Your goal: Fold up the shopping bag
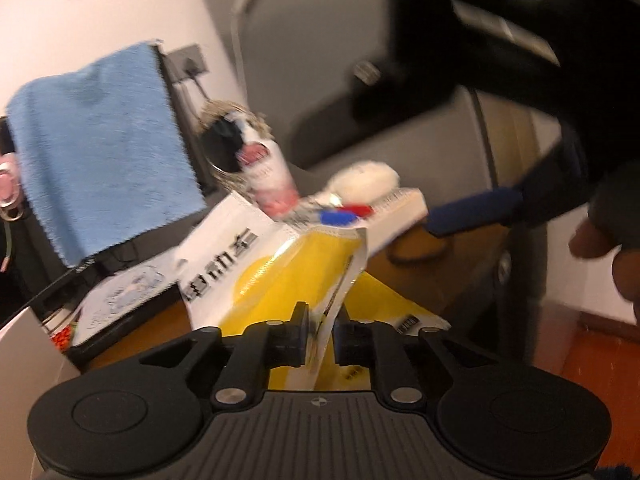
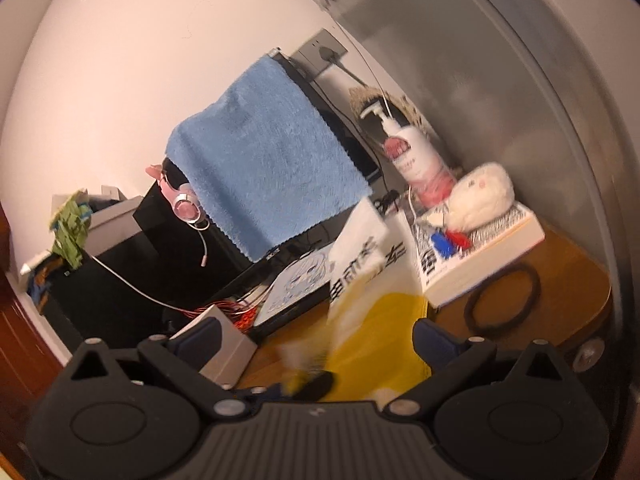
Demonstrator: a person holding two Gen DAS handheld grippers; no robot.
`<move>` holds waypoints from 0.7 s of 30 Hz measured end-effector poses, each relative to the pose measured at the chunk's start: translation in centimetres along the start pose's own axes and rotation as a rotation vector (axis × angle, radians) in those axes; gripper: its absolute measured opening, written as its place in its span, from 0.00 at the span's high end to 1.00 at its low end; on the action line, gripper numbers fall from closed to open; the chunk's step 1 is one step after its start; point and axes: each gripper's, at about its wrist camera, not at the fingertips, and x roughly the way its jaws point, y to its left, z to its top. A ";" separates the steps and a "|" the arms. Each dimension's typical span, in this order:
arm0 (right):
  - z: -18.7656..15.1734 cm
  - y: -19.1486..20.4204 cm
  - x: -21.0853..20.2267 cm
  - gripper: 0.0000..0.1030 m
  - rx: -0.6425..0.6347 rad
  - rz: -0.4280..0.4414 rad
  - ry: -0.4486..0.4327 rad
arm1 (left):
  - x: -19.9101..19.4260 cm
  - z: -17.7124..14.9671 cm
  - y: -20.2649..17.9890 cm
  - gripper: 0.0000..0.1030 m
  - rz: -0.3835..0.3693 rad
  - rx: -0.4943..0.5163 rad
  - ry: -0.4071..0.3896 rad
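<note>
Wooden desk [image 2: 568,276] against a pale wall is crowded: one thick book [image 2: 488,256] sits at its far right, and everything else is easiest placed from that book. One shopping bag [image 1: 280,268], yellow and white with black lettering, stands lifted just left of the book and in front of it, its top panel tilted, its lower part spread on the desk.

The left gripper [image 1: 322,336] is clenched on a thin upright edge of the bag, the sheet pinched between both jaws. The right gripper [image 2: 316,344] stands wide apart, released, with the bag's yellow part lying between and below its fingers; whether anything touches is blurred.

My judgement is that the bag is light, thin and glossy, so it should crease readily but may slip and spring open. Panels look floppy rather than stiff. Holding near a corner or along a seam, as the left one does, seems safest; a second hold on the opposite edge would keep it taut.

Counted: one bag, one book, one soft white toy [image 2: 484,196] on the book, one pump bottle [image 2: 416,160] behind it, one blue towel [image 2: 264,168] left of it, one black ring [image 2: 504,304] in front, two grippers.
</note>
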 end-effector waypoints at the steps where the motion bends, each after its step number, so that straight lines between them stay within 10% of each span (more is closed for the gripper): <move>1: 0.0 -0.3 0.1 0.01 0.018 0.000 0.011 | 0.2 -0.1 0.0 0.83 -0.013 -0.005 0.007; 10: -0.1 -2.9 1.3 0.38 0.153 -0.013 0.104 | -1.5 0.0 0.6 0.60 -0.141 -0.052 -0.023; 14: -0.7 -4.0 2.3 0.93 0.202 -0.003 0.163 | -2.6 0.2 0.4 0.60 -0.174 -0.026 -0.043; 21: -1.3 -4.4 2.8 0.93 0.211 -0.017 0.176 | -3.6 0.8 4.7 0.60 -0.290 -0.147 -0.044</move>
